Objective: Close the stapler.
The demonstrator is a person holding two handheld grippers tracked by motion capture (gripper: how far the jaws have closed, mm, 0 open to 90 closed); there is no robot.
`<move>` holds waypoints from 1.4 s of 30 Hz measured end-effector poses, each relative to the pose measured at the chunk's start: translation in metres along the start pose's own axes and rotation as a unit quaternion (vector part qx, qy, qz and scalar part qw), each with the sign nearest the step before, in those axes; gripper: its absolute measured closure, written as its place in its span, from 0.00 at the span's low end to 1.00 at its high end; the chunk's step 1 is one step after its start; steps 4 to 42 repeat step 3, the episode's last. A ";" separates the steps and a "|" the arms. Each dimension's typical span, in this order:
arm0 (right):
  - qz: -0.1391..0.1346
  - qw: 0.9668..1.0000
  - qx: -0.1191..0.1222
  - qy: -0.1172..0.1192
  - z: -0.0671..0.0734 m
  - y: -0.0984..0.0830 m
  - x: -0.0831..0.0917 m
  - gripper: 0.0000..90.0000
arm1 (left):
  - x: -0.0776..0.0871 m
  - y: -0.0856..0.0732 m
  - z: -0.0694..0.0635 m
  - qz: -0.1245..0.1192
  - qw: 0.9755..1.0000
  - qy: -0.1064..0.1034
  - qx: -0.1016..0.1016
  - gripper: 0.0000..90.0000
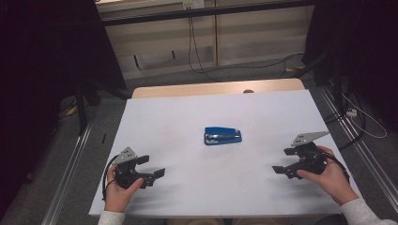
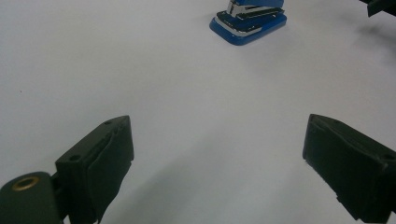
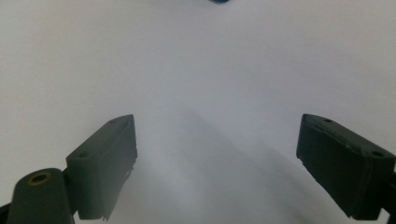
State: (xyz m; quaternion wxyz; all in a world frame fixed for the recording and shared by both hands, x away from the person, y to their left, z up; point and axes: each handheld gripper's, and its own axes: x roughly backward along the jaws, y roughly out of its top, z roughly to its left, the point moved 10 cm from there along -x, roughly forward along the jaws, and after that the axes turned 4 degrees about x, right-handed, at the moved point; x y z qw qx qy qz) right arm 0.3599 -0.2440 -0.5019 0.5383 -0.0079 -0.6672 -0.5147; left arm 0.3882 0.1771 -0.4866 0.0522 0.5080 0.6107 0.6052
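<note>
A blue stapler (image 1: pixel 222 135) with a metal top lies flat near the middle of the white table (image 1: pixel 178 117). My left gripper (image 1: pixel 151 166) rests at the front left, held in a hand, jaws wide apart with nothing between them. In the left gripper view the stapler (image 2: pixel 248 19) lies well ahead of my left gripper (image 2: pixel 217 149). My right gripper (image 1: pixel 282 160) sits at the front right, open and empty. In the right gripper view a blue sliver of the stapler (image 3: pixel 217 1) touches the top edge, far beyond my right gripper (image 3: pixel 217 144).
A wooden strip (image 1: pixel 216 87) borders the table's far edge. Beyond it, cables (image 1: pixel 197 56) run over the floor by a pale wall panel. Metal rails (image 1: pixel 70 164) flank the table on both sides. The other gripper's tip (image 2: pixel 380 5) shows at the top right of the left gripper view.
</note>
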 end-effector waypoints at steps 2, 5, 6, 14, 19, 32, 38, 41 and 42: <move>-0.001 1.000 0.000 0.000 0.000 0.000 0.000 0.13 | 0.000 0.000 0.000 -0.002 1.000 0.000 0.000 0.10; -0.001 1.000 0.001 0.000 0.000 0.000 0.000 0.13 | 0.000 0.001 0.000 -0.005 1.000 0.000 0.000 0.10; -0.001 1.000 0.001 0.000 0.000 0.000 0.000 0.13 | 0.000 0.001 0.000 -0.005 1.000 0.000 0.000 0.10; -0.001 1.000 0.001 0.000 0.000 0.000 0.000 0.13 | 0.000 0.001 0.000 -0.005 1.000 0.000 0.000 0.10; -0.001 1.000 0.001 0.000 0.000 0.000 0.000 0.13 | 0.000 0.001 0.000 -0.005 1.000 0.000 0.000 0.10; -0.001 1.000 0.001 0.000 0.000 0.000 0.000 0.13 | 0.000 0.001 0.000 -0.005 1.000 0.000 0.000 0.10; -0.001 1.000 0.001 0.000 0.000 0.000 0.000 0.13 | 0.000 0.001 0.000 -0.005 1.000 0.000 0.000 0.10; -0.001 1.000 0.001 0.000 0.000 0.000 0.000 0.13 | 0.000 0.001 0.000 -0.005 1.000 0.000 0.000 0.10; -0.001 1.000 0.001 0.000 0.000 0.000 0.000 0.13 | 0.000 0.001 0.000 -0.005 1.000 0.000 0.000 0.10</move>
